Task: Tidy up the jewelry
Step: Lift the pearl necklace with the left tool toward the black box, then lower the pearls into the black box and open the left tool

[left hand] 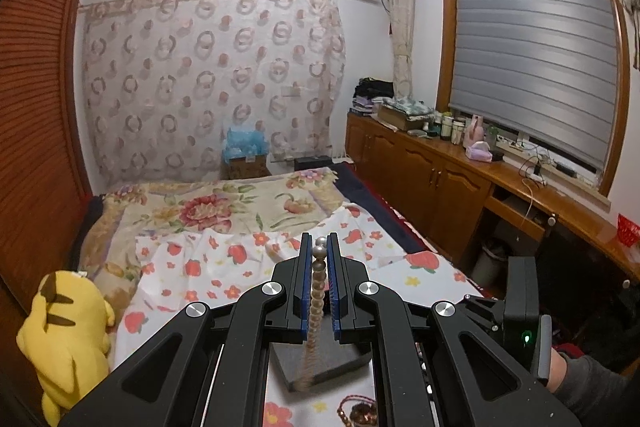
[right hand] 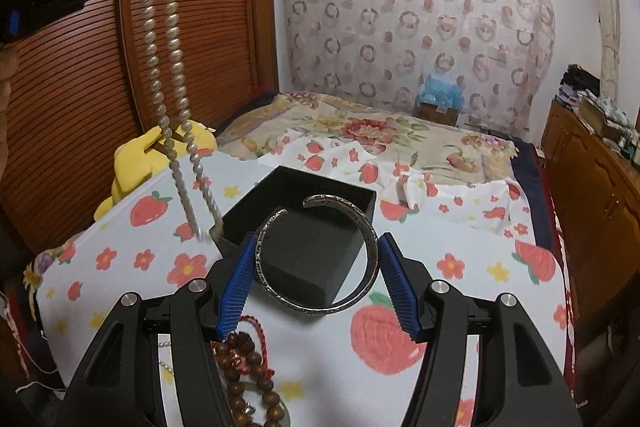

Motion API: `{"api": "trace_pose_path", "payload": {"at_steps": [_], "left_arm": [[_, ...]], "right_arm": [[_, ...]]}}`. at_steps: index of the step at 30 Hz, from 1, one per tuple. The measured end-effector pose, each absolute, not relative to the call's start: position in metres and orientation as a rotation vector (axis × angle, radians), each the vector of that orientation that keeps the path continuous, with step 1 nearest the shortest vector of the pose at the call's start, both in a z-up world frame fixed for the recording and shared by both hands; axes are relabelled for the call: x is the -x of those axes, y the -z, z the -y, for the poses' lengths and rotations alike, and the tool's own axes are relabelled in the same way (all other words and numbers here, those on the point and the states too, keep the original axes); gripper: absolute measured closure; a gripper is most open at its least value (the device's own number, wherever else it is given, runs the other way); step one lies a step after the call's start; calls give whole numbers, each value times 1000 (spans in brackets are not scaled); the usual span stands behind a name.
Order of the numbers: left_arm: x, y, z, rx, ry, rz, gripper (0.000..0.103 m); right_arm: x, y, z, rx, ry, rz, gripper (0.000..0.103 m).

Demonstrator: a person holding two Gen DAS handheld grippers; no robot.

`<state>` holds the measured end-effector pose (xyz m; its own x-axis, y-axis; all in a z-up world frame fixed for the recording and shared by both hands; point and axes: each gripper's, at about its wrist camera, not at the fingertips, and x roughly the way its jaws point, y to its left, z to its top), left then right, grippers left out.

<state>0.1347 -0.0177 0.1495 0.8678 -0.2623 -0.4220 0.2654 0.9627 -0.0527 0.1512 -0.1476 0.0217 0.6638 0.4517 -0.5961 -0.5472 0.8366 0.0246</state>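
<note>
A pearl necklace (right hand: pixel 170 67) is pinched by the left gripper (left hand: pixel 320 247) and dangled at ten o'clock of the black box (right hand: pixel 304 227). A silver cuff bangle (right hand: pixel 320 255) is clamped across the right gripper (right hand: pixel 318 259), directly above the box (placement seems underway). Lowering, then release, is probably called for.

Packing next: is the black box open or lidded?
Open: the black box shows bare walls, dark foam inside, no lid on it.

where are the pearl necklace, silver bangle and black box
pearl necklace (right hand: pixel 173 39), right wrist view, on a hanging strand
silver bangle (right hand: pixel 370 233), right wrist view, on its right-hand band
black box (right hand: pixel 340 195), right wrist view, on its inner back wall
</note>
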Motion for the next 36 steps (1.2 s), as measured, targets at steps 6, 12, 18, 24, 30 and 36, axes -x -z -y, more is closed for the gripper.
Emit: {"api": "trace_pose_path", "payload": {"at_steps": [6, 12, 18, 24, 30, 36], "left_arm": [[-157, -149, 25, -27, 250, -455, 97], [-178, -128, 24, -14, 238, -496, 97], [-191, -90, 22, 0, 225, -557, 97], [-201, -56, 20, 4, 213, -626, 96], [-201, -48, 13, 24, 212, -635, 89], [-182, -39, -1, 42, 200, -629, 83]], "right_arm": [[-164, -18, 139, 185, -571, -625, 40], [-176, -12, 134, 194, -578, -630, 40], [-183, -3, 122, 216, -577, -641, 40], [-189, 8, 115, 224, -581, -654, 40], [-193, 10, 106, 232, -591, -650, 40], [-201, 17, 97, 240, -594, -677, 40]]}}
